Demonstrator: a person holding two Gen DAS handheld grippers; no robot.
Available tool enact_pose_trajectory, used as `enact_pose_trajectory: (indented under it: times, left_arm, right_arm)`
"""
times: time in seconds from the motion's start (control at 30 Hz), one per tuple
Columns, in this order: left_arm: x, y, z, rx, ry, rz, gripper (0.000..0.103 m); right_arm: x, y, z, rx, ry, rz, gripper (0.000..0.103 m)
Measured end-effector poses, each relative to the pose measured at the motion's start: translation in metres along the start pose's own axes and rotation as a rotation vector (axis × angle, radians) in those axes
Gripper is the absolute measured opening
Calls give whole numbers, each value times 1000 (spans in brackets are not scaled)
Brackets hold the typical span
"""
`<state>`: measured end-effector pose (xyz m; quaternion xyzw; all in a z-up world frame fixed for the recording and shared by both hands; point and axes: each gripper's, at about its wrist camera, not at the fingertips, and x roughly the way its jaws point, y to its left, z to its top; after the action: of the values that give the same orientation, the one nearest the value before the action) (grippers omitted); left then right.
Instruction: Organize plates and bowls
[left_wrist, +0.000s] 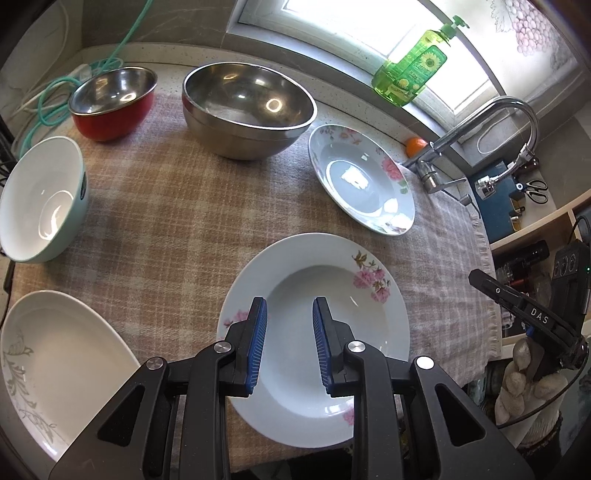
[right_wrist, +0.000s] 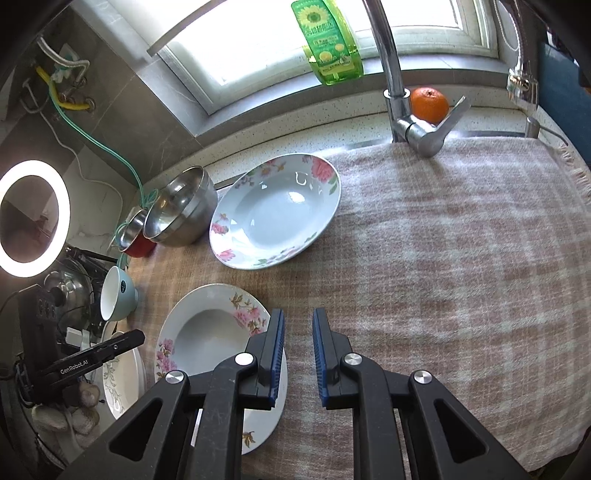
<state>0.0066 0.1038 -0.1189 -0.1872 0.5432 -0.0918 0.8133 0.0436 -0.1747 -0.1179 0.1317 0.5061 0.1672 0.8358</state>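
Note:
My left gripper (left_wrist: 289, 306) is open and empty above the near flowered plate (left_wrist: 332, 269), which also shows in the right wrist view (right_wrist: 210, 325). A second flowered plate (left_wrist: 360, 177) (right_wrist: 275, 210) lies farther back. A large steel bowl (left_wrist: 247, 107) (right_wrist: 181, 210), a red bowl with steel inside (left_wrist: 110, 103) (right_wrist: 135, 236) and a pale blue bowl (left_wrist: 44, 199) (right_wrist: 116, 293) stand at the left. A white leaf-patterned plate (left_wrist: 62, 362) (right_wrist: 120, 380) lies at the near left. My right gripper (right_wrist: 298, 319) is open and empty over the cloth, just right of the near plate.
A checked cloth (right_wrist: 443, 258) covers the counter. A chrome faucet (right_wrist: 399, 92), an orange (right_wrist: 429, 104) and a green soap bottle (right_wrist: 327, 40) stand by the window. A ring light (right_wrist: 29, 218) and a green hose (left_wrist: 55, 99) are at the left.

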Motion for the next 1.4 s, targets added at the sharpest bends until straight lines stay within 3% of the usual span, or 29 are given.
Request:
enact_pose_trajectory:
  times: [0.2, 0.37, 0.8, 1.07, 1.4]
  left_arm:
    - [2, -18, 11, 30, -10, -45, 22]
    - [5, -37, 22, 19, -42, -22, 22]
    - [39, -41, 37, -179, -81, 68, 22]
    - [58, -43, 51, -235, -84, 79, 22]
    - [79, -31, 71, -286, -76, 112, 22]
  right_arm:
    - [-6, 5, 16, -21, -14, -54, 15]
    - [-3, -2, 33, -50, 3, -48, 31]
    - [44, -22, 92, -229, 135, 45, 31]
    - [75, -16, 125, -324, 171, 62, 30]
    - [119, -12, 153, -394, 224, 59, 21]
